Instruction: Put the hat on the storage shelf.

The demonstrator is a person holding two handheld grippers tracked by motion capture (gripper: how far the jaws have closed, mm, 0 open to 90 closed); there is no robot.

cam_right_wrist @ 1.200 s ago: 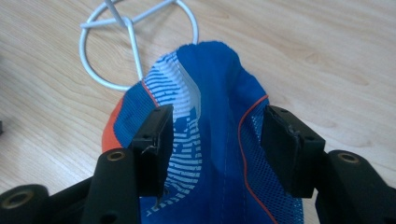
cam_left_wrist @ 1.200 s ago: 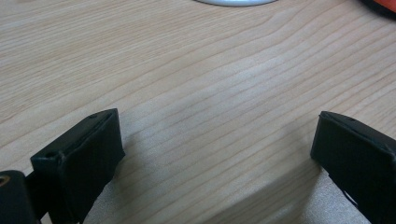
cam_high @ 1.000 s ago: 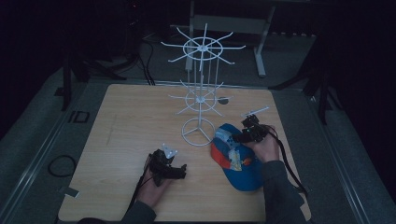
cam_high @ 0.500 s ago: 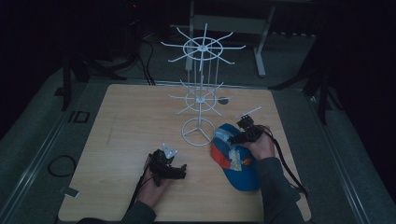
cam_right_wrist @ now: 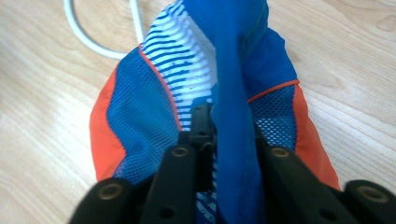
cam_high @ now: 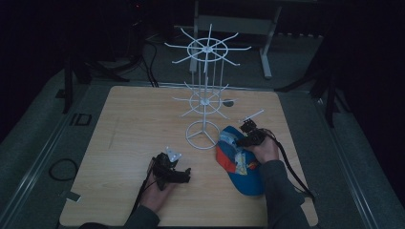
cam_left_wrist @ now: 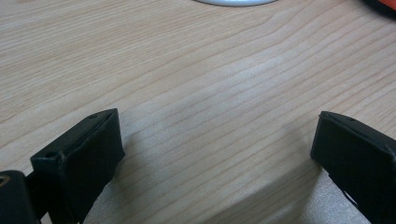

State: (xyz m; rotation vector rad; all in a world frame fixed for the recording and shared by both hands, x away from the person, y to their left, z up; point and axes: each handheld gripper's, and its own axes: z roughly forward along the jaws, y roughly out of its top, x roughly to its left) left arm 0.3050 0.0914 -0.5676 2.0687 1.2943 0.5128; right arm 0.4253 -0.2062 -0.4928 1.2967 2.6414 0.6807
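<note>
Right tongs [cam_right_wrist: 219, 140] pinching cap [cam_high: 241, 164] fabric
Lift cap toward rack [cam_high: 205, 102] slowly; left tongs [cam_left_wrist: 215, 154] rest spread on surface [cam_high: 133, 124]

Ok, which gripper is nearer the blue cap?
Right. The right gripper has just closed its fingers on the blue cap; the left gripper rests open on the table, apart from it.

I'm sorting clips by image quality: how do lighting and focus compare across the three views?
High view: dim and underexposed, surroundings nearly black, yet the white rack and blue cap stay readable. Left gripper view: bright, even light, sharp wood grain on the table, soft shadow under the left gripper. Right gripper view: well lit, cap mesh crisp, right gripper slightly soft up close.
</note>
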